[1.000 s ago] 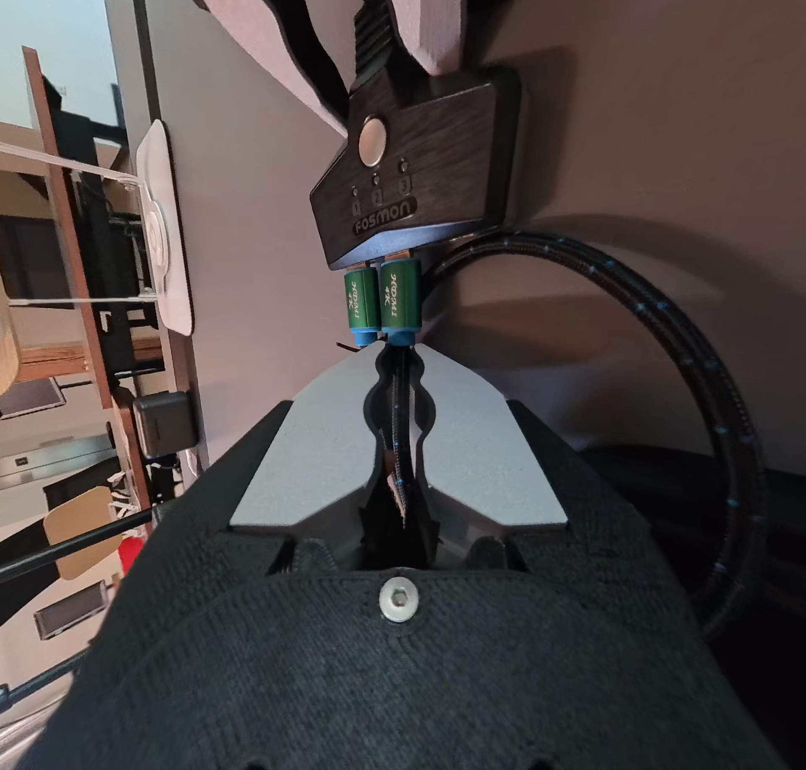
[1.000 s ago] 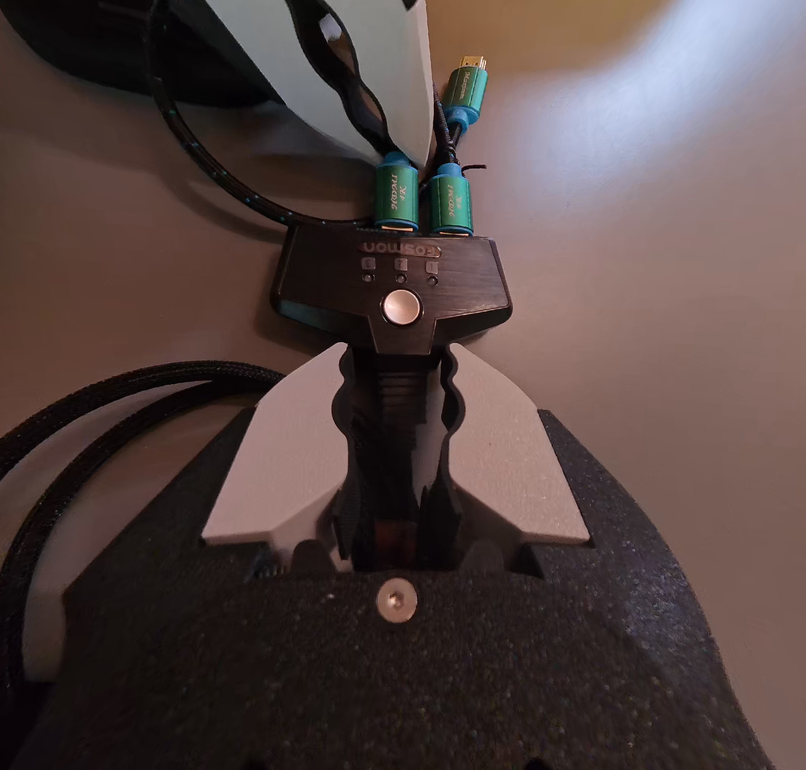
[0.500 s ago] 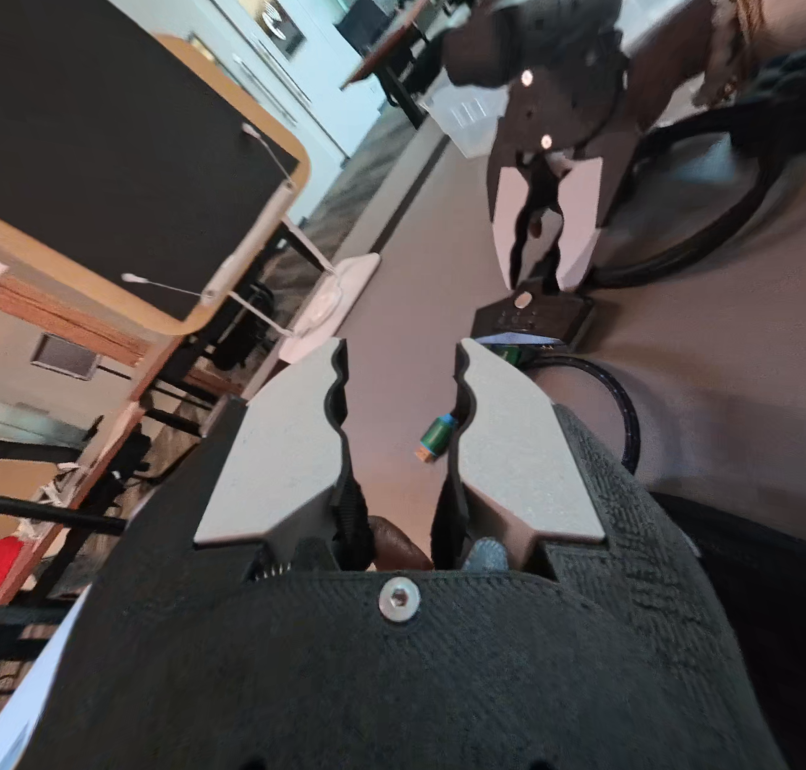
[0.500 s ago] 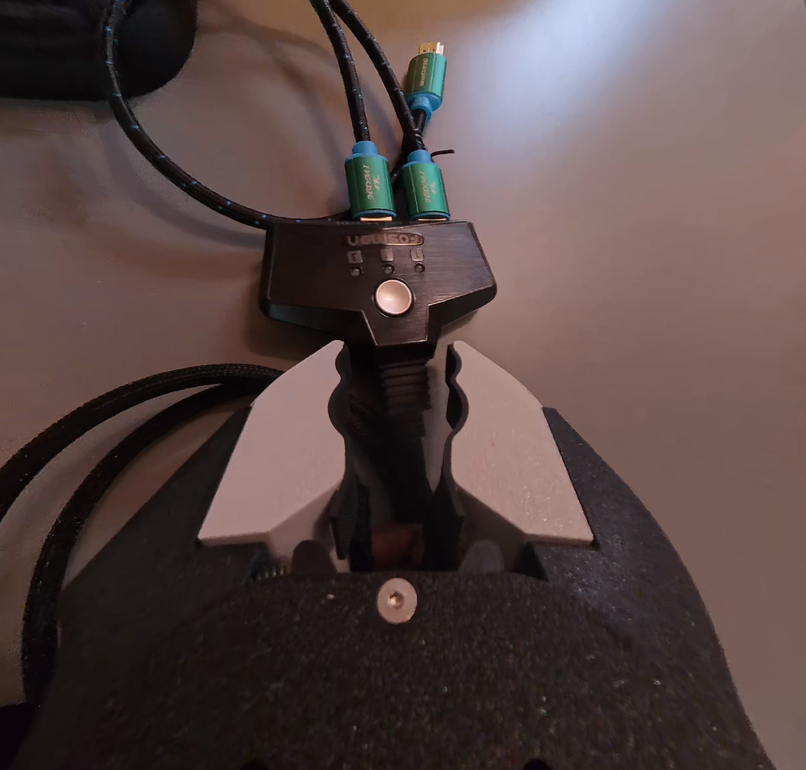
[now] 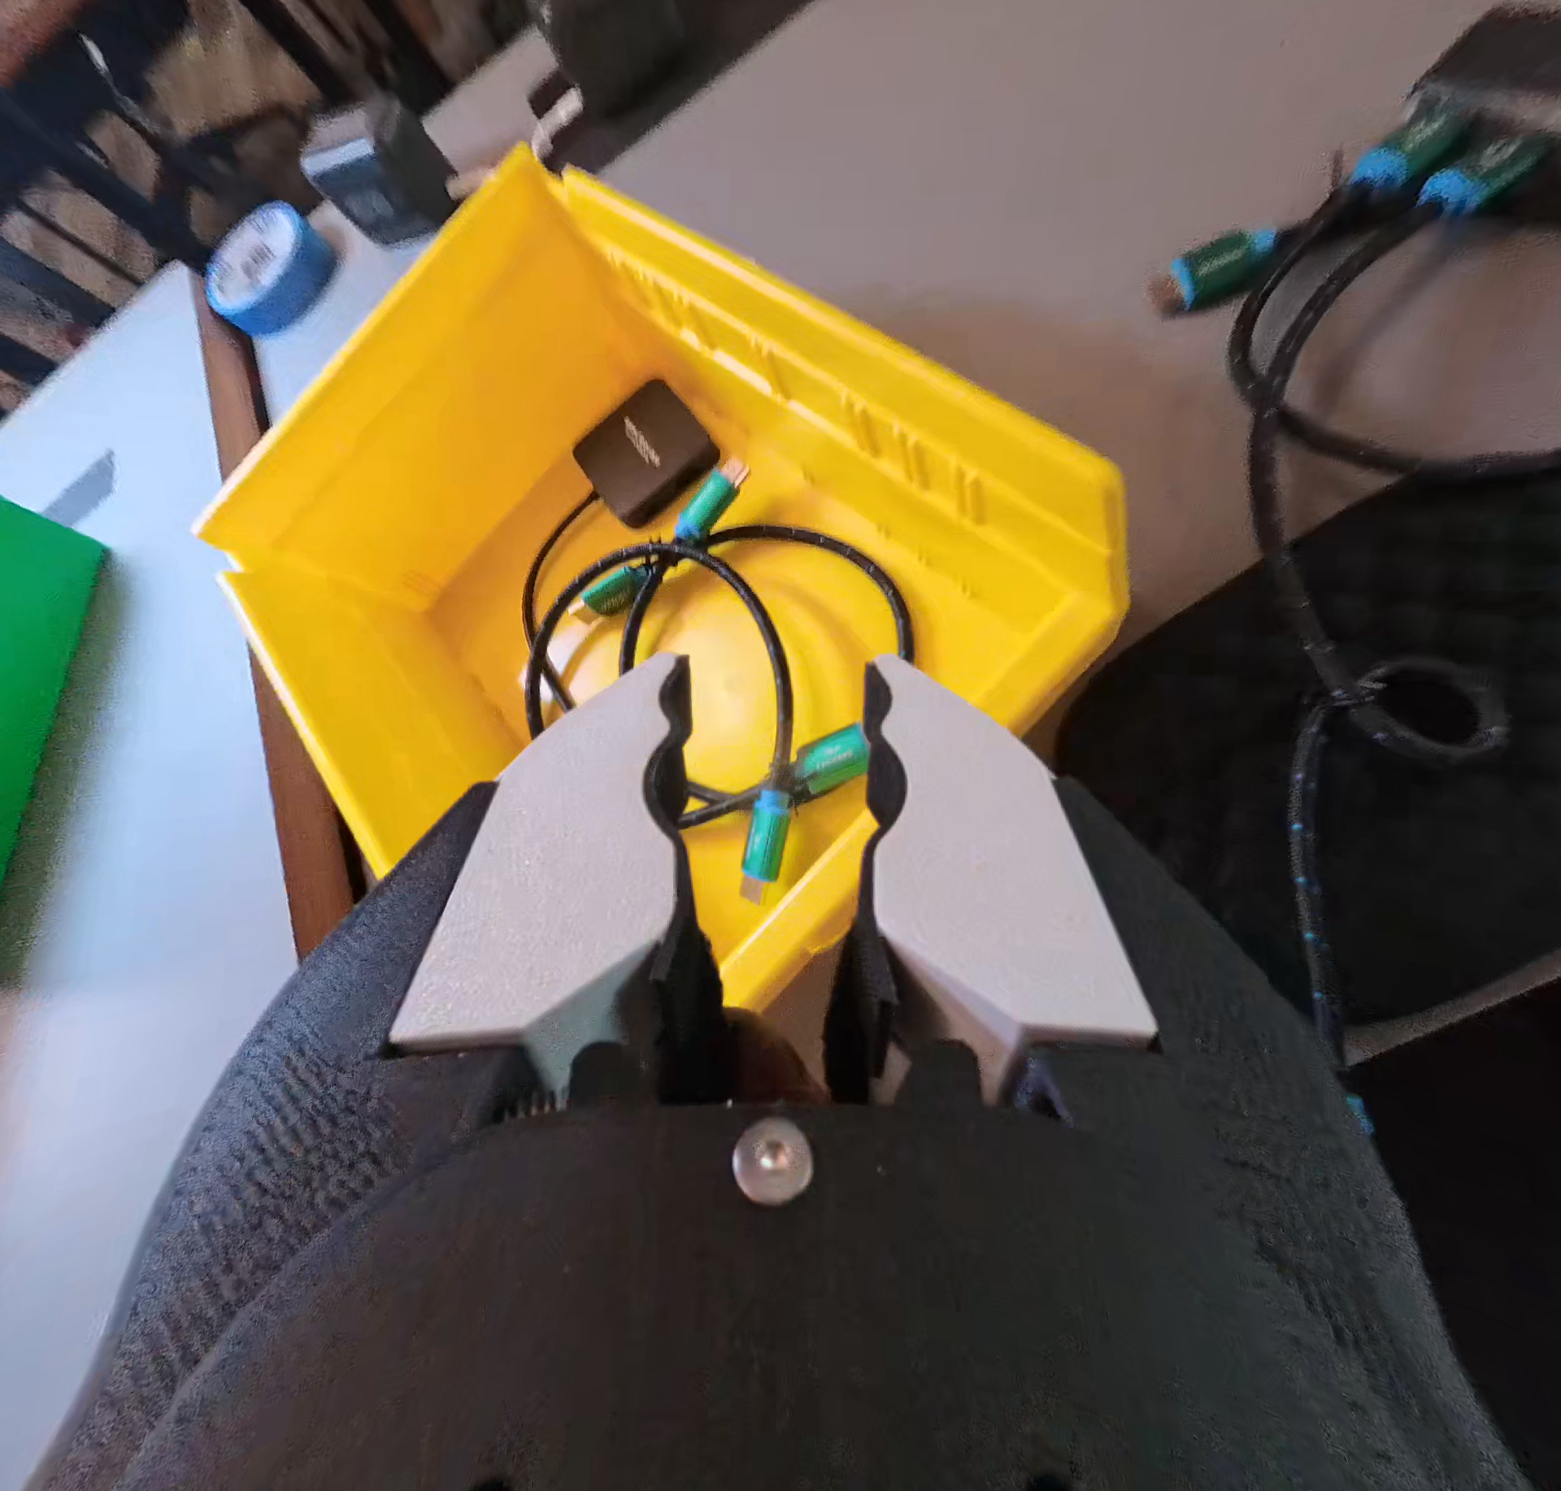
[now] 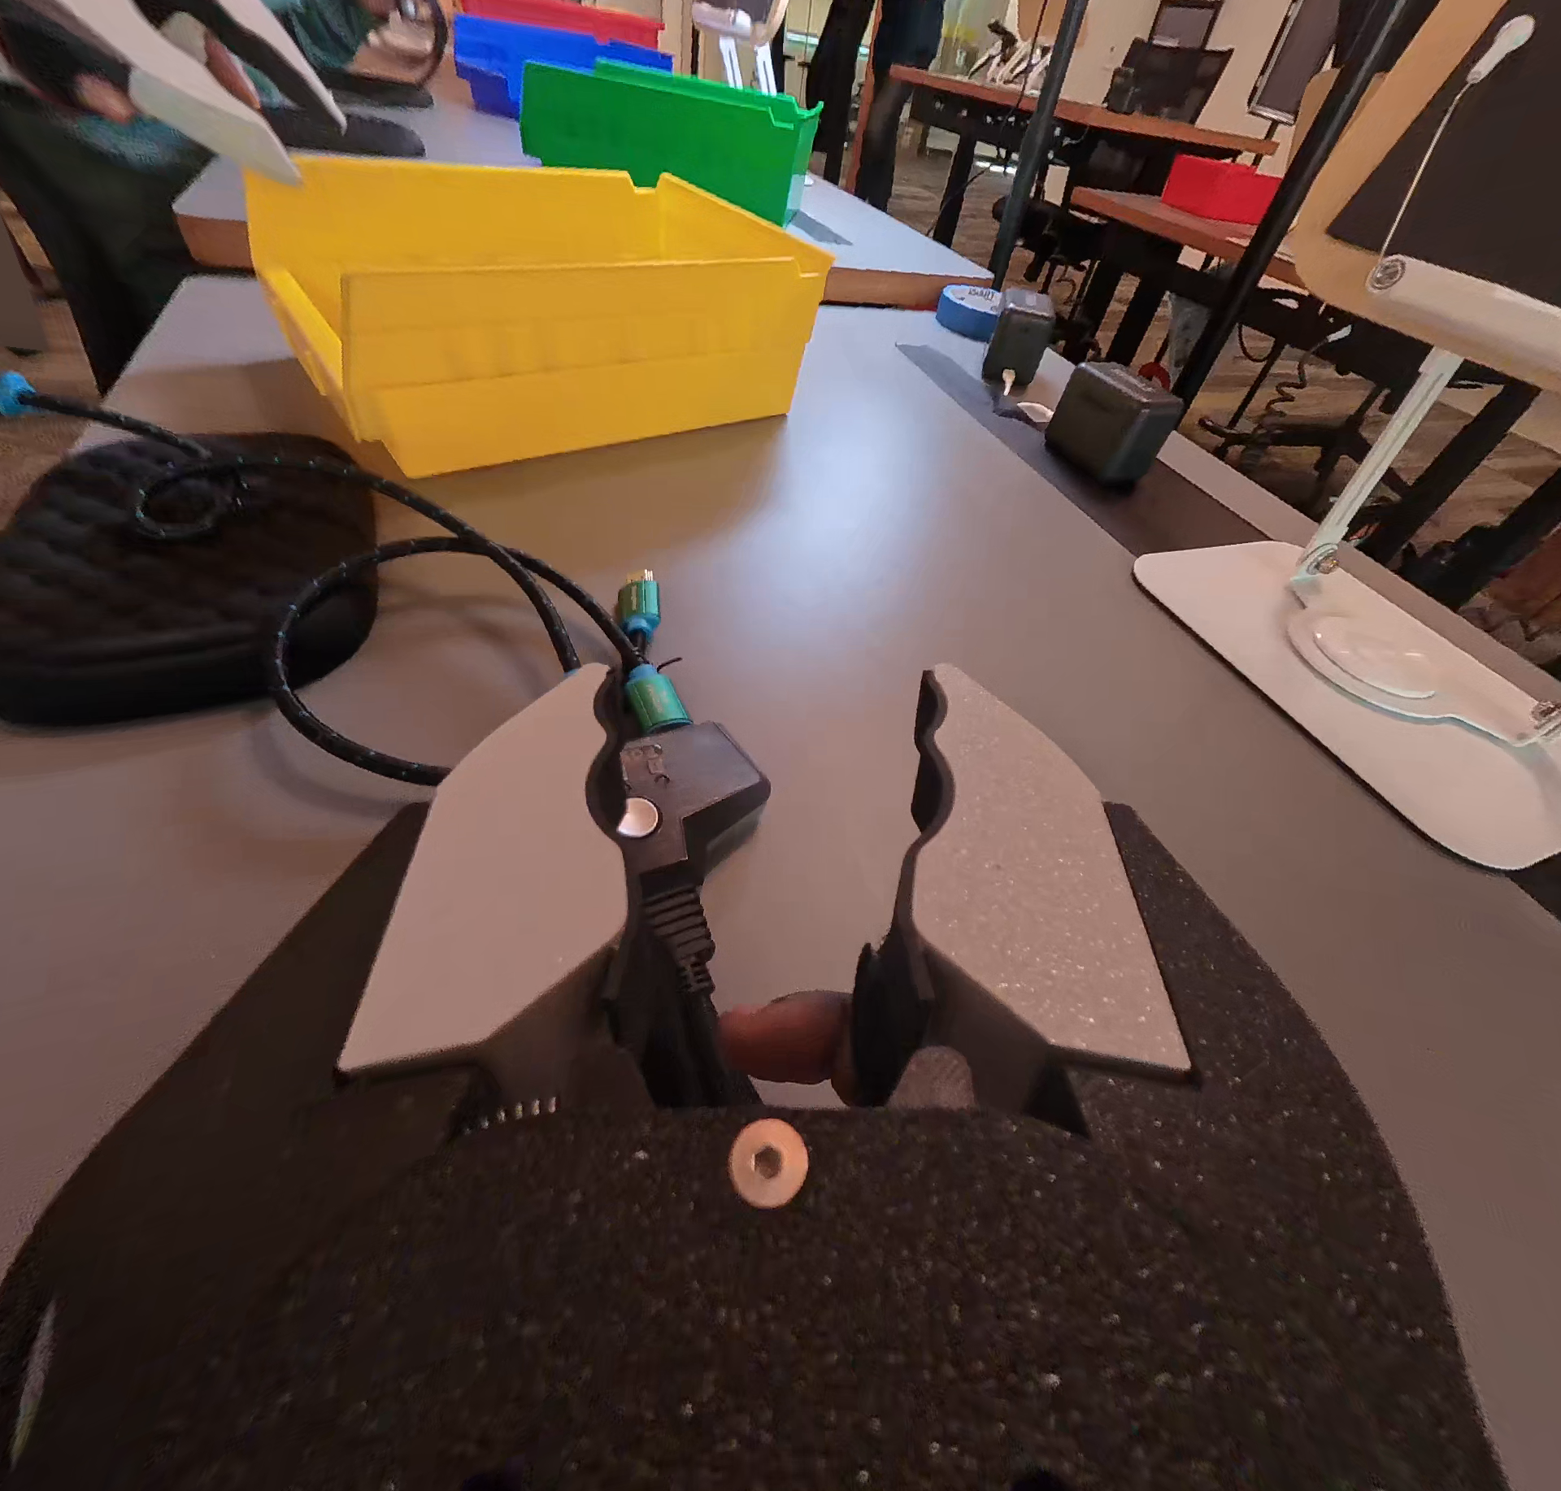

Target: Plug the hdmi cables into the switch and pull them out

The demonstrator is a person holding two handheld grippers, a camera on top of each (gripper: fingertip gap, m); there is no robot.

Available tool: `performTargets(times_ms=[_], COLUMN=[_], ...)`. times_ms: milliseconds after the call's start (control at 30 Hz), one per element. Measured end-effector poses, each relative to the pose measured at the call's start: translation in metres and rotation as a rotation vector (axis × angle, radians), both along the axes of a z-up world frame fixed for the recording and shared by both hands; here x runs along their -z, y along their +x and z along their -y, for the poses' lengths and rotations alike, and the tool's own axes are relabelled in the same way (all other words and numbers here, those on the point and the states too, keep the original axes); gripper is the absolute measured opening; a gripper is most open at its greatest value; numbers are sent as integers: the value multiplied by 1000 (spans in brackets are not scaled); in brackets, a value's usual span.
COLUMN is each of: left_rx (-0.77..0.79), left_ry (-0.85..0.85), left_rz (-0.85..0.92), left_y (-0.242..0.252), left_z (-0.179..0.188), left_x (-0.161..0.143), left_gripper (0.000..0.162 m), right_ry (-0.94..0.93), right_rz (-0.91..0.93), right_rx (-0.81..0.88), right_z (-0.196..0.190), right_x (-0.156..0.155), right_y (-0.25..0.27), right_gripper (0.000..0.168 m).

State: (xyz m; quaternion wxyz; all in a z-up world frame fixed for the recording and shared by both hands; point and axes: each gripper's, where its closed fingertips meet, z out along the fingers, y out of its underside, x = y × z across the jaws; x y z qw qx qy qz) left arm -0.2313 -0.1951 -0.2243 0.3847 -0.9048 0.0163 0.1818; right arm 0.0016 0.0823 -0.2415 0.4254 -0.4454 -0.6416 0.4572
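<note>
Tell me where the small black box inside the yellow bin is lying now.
In the left wrist view, the black box lies on the floor of the yellow bin near its far corner, beside a green plug.

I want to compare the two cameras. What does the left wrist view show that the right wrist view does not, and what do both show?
Only the left wrist view looks into the yellow bin: a small black box and coiled cables with green plugs lie inside, below the open left gripper.

Only the right wrist view shows the switch's round button, the green bin, the white stand and the open right gripper.

Both show the yellow bin, the blue tape roll and the loose plug on the table.
</note>
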Motion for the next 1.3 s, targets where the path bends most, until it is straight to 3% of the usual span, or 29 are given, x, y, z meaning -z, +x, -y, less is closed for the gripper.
performTargets(times_ms=[100, 233, 333, 400, 500, 600, 733, 833, 933, 1067, 1167, 1233, 1300], left_rx=[0, -7, -75, -72, -102, -110, 151, 405, 504, 531, 542, 553, 577], left_ry=[-187, -276, -424, -486, -295, 116, 837, 1272, 1478, 1520, 1495, 1459, 1441], left_rz=[15, 81, 43, 53, 5, -52, 143, 404, 621, 883, 1130, 1166, 1146], left_y=[-19, -31, -49, -51, -55, -53, 9, 66, 100, 130, 149, 164, 178], left_z=[-6, -34, -34, -31, -38, -47, -56, -46, -53, -89, -110, -122, -129], left_x=[30, 65, 98, 112, 83, 9, -105, -160, -171, -157, -144, -134, -127], left_gripper=[35, 38, 40, 17, 7, 6, 6, 6, 6, 6, 6, 6, 6], right_ry=[82, 147, 146, 154, 150, 157, 173, 163, 158, 212, 336, 416, 361], right_rz=[42, 75, 79, 75, 58, 49, 23, -86, -248, -372, -462, -454, -366], right_rx=[-10, -40, -34, -21, -6, -3, -47, -108, -207, -255, -100, -32, -38], right_z=[6, 14, 12, 8, 4, 4, 20, 44, 85, 138, 135, 131, 133], right_x=[11, 20, 22, 21, 19, 19, 14, -7, -40, -67, -90, -93, -84], right_y=[-2, -5, -4, -3, -2, -3, -7, -9, -9, -16, -25, -28, -34], right_gripper=[65, 65, 64, 63, 59, 56, 54, 45, 41, 45, 51, 44, 42])
